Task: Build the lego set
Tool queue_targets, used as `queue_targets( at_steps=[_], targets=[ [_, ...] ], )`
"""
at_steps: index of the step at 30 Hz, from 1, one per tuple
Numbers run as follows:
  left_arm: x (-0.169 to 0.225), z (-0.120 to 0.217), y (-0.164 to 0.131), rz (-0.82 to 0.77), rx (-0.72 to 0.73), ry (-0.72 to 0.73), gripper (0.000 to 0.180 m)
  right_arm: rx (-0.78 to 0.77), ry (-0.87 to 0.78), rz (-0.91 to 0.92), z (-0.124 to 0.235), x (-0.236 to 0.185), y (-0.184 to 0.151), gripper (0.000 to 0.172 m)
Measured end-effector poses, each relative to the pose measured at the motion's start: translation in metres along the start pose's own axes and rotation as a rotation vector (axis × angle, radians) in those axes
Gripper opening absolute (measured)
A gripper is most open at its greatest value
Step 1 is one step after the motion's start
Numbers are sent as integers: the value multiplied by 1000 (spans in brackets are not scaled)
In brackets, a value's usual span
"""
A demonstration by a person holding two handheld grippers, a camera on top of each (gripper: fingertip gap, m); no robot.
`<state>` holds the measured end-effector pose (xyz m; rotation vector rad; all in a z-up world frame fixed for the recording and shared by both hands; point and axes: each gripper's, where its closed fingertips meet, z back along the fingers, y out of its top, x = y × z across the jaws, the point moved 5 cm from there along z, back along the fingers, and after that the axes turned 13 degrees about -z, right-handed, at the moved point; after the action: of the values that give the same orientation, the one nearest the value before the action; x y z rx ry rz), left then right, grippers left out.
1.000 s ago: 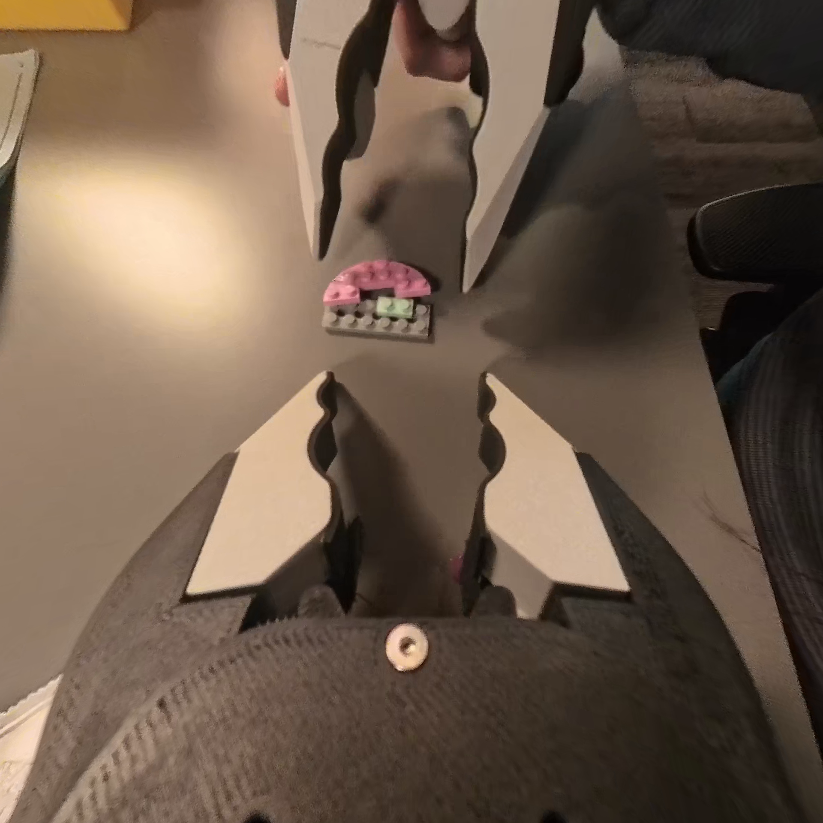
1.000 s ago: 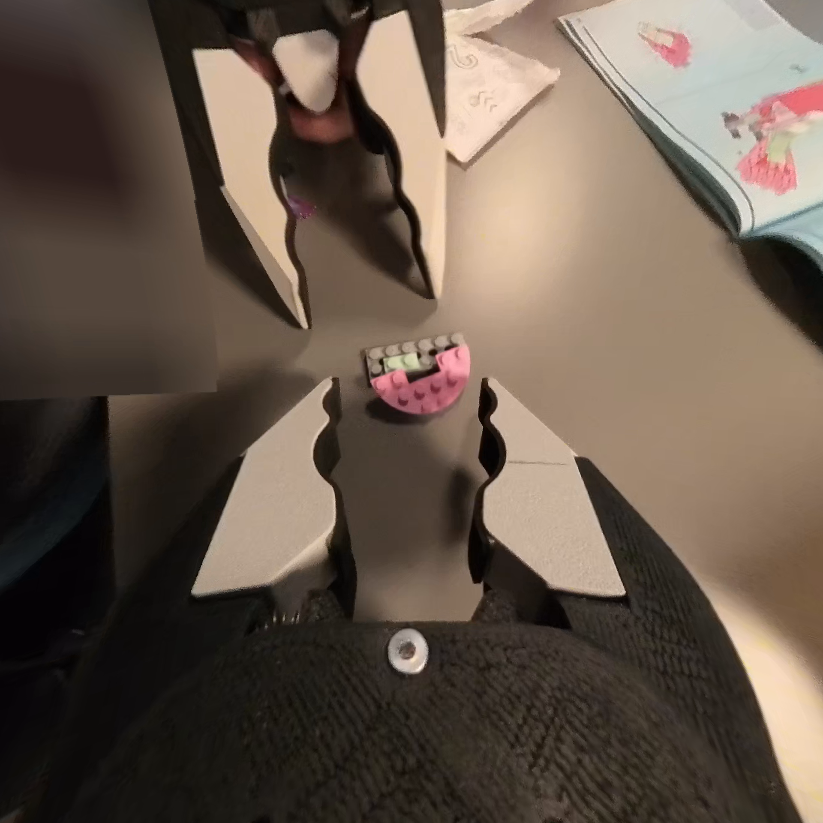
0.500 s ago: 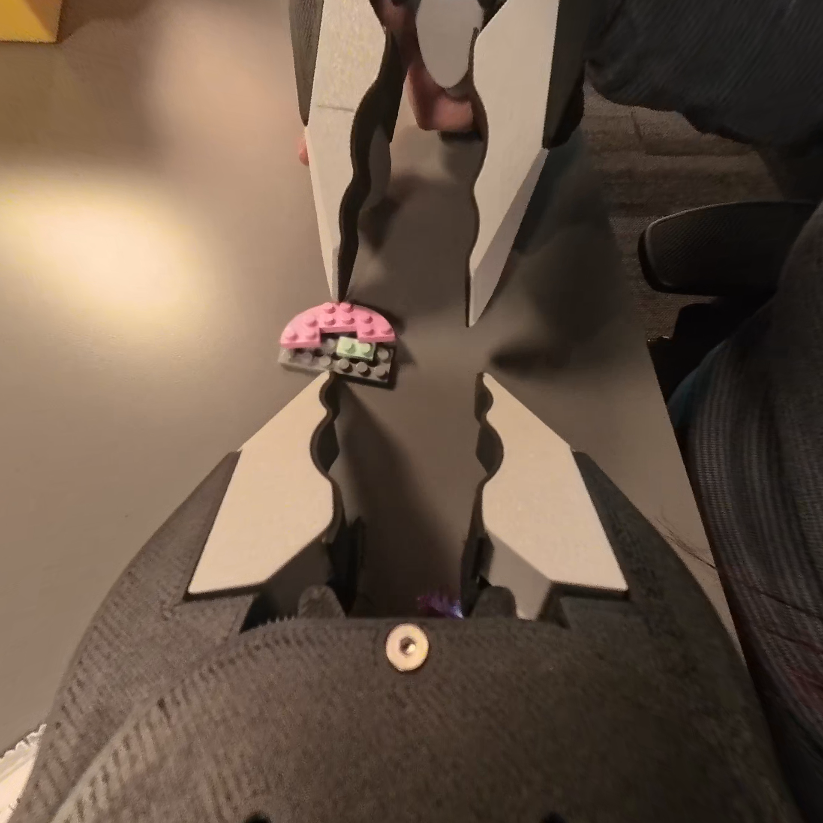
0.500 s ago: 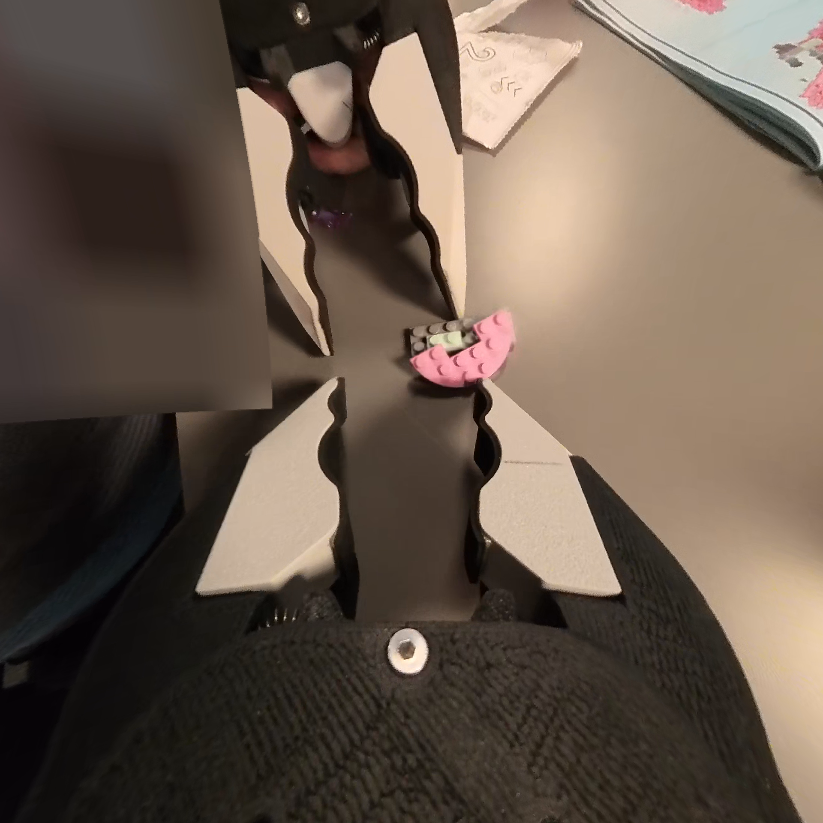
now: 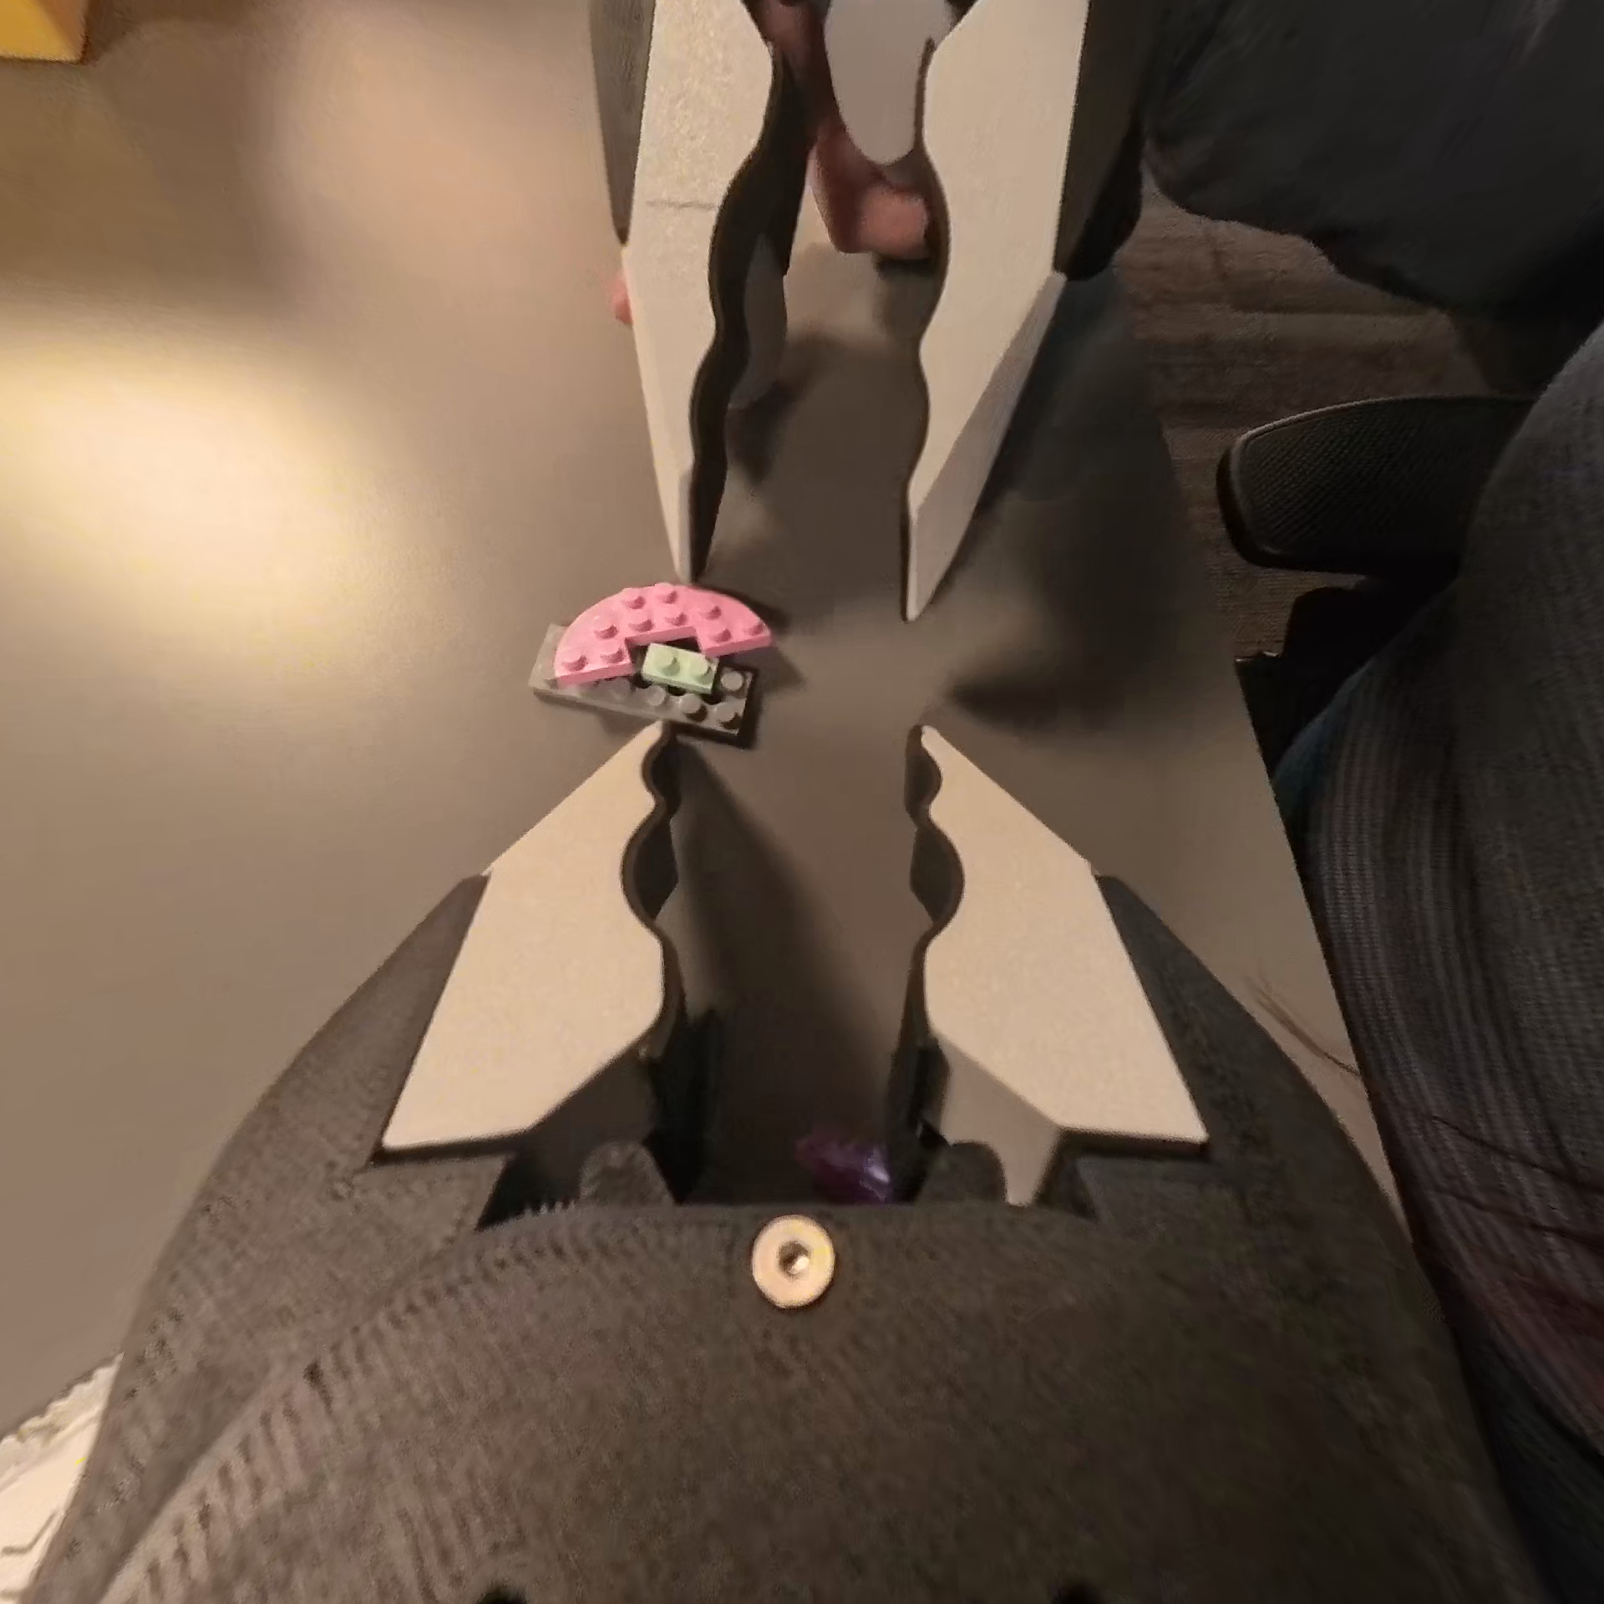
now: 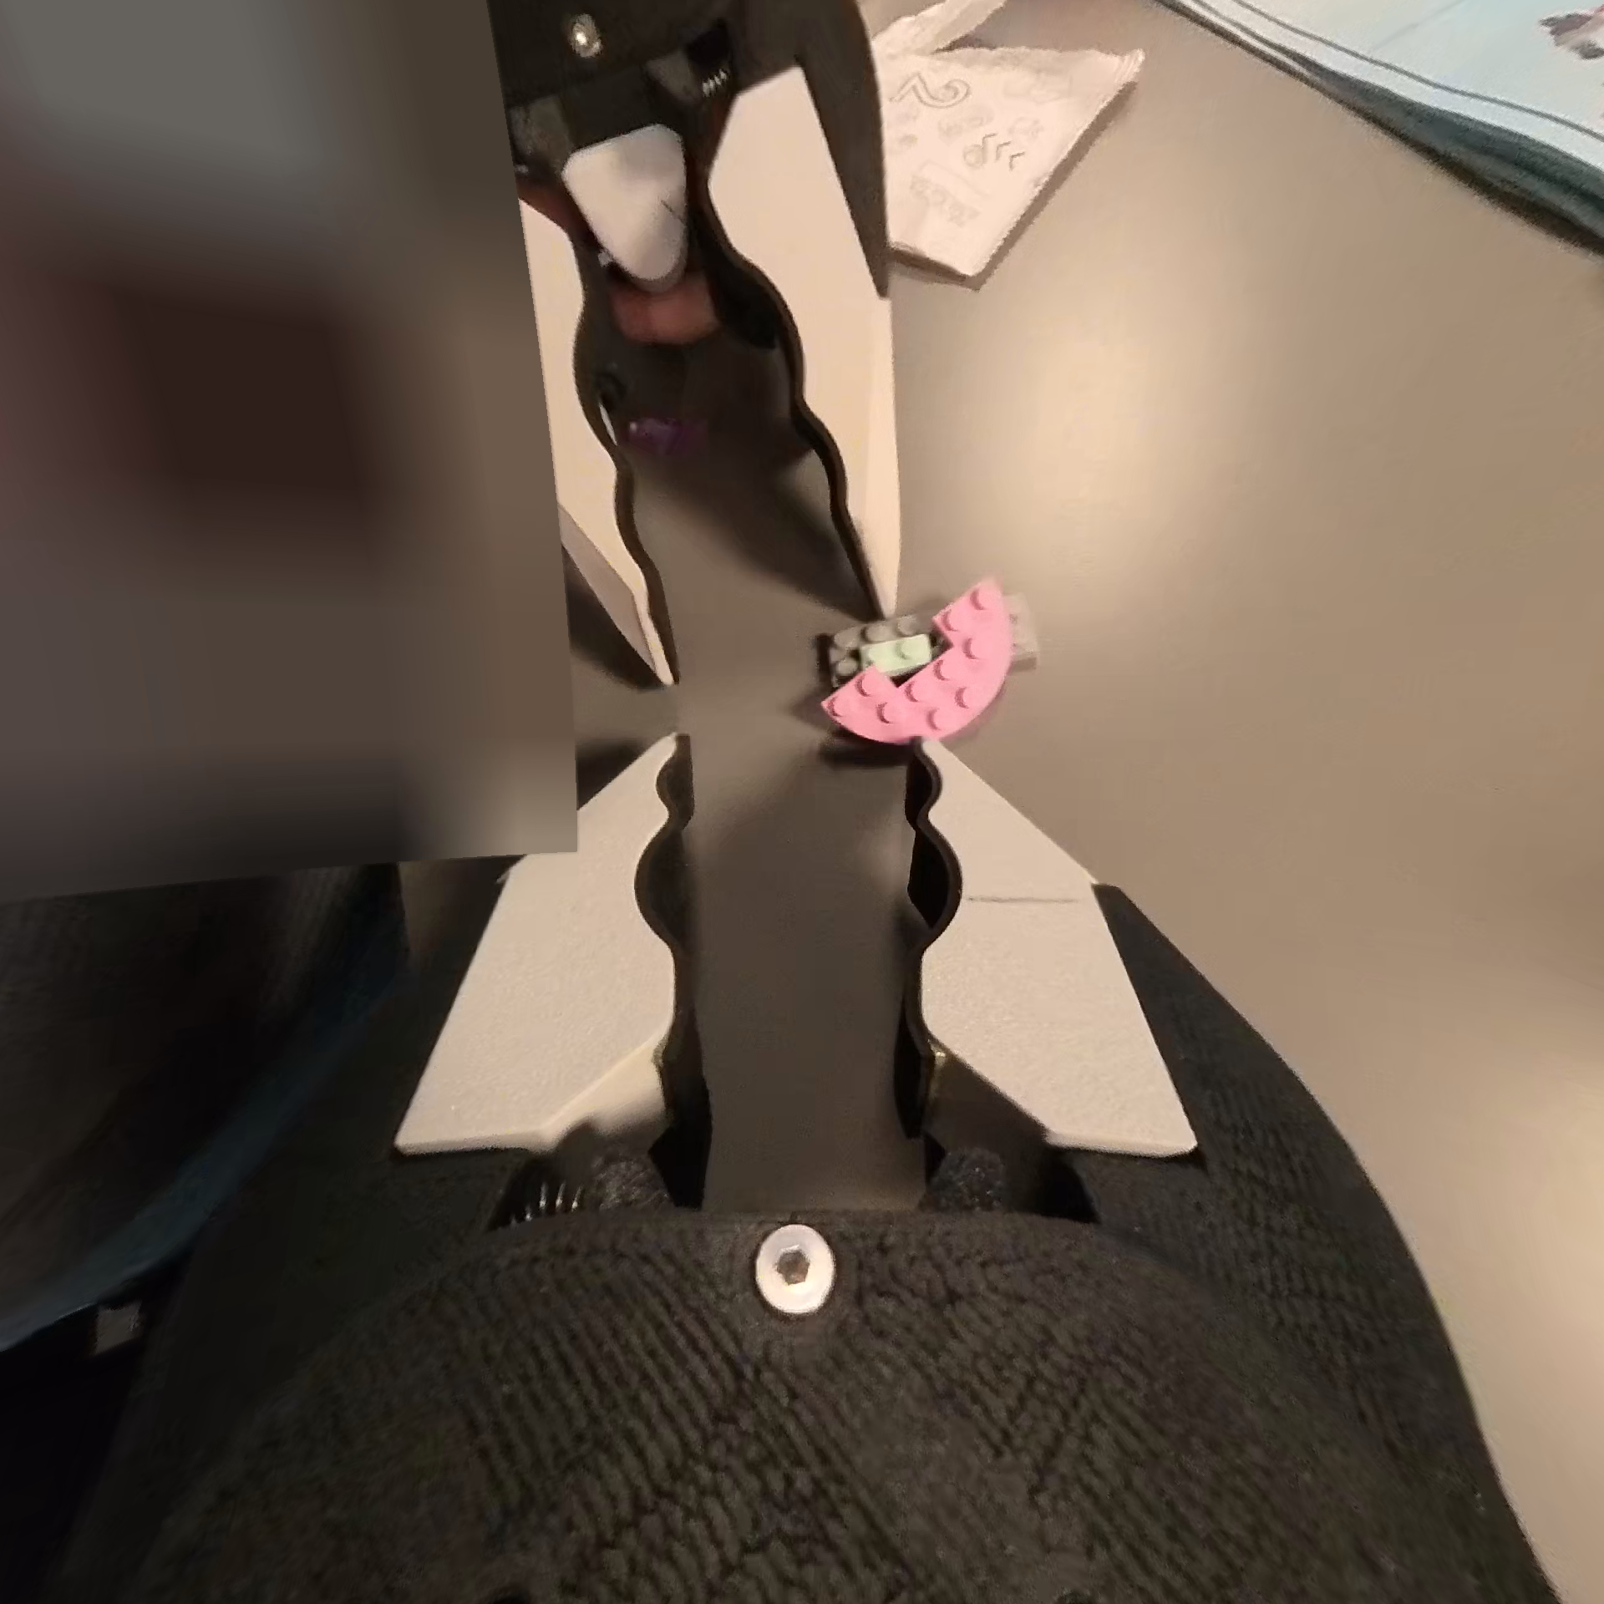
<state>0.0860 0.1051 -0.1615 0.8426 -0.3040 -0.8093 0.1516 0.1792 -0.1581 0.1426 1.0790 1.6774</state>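
- Both my grippers hang apart over the grey table (image 5: 260,868), tips facing each other, with a small brick assembly (image 5: 660,673) lying between the two pairs of tips; neither one holds anything.
- My left gripper (image 5: 785,738) has its jaws spread, and its left fingertip (image 5: 647,738) sits just beside the near edge of the assembly's dark grey plate (image 5: 694,716); I cannot tell whether it touches.
- My right gripper (image 6: 798,742) is likewise spread and empty, its right fingertip (image 6: 933,755) just beside the curved edge of the pink half-round plate (image 6: 937,686).
- That pink plate lies on the grey plate, with a small pale green brick (image 5: 679,670) seated in its notch; the assembly rests flat on the table.
- As I judge it, this is the approach before a grasp: the assembly sits off to one side of both gaps, not between the pads, so either gripper would need to shift sideways toward it before closing.
- Beyond the assembly, a small purple piece (image 6: 664,434) lies under my left gripper.
- Farther beyond it, a crumpled white printed sheet (image 6: 998,139) and a pale blue illustrated booklet (image 6: 1475,95) lie on the table; their printing is too small and blurred to read, and I see no brand marks.
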Motion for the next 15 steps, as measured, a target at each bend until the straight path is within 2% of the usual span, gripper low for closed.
queue_targets(
  at_steps=[7, 15],
  targets=[
    [4, -3, 2, -17, 0, -9, 50, 9, 49, 2, -7, -13, 0, 50],
    [4, -2, 2, -11, 6, -21, 49, 53, -40, 37, -1, 2, 6, 46]
  ],
)
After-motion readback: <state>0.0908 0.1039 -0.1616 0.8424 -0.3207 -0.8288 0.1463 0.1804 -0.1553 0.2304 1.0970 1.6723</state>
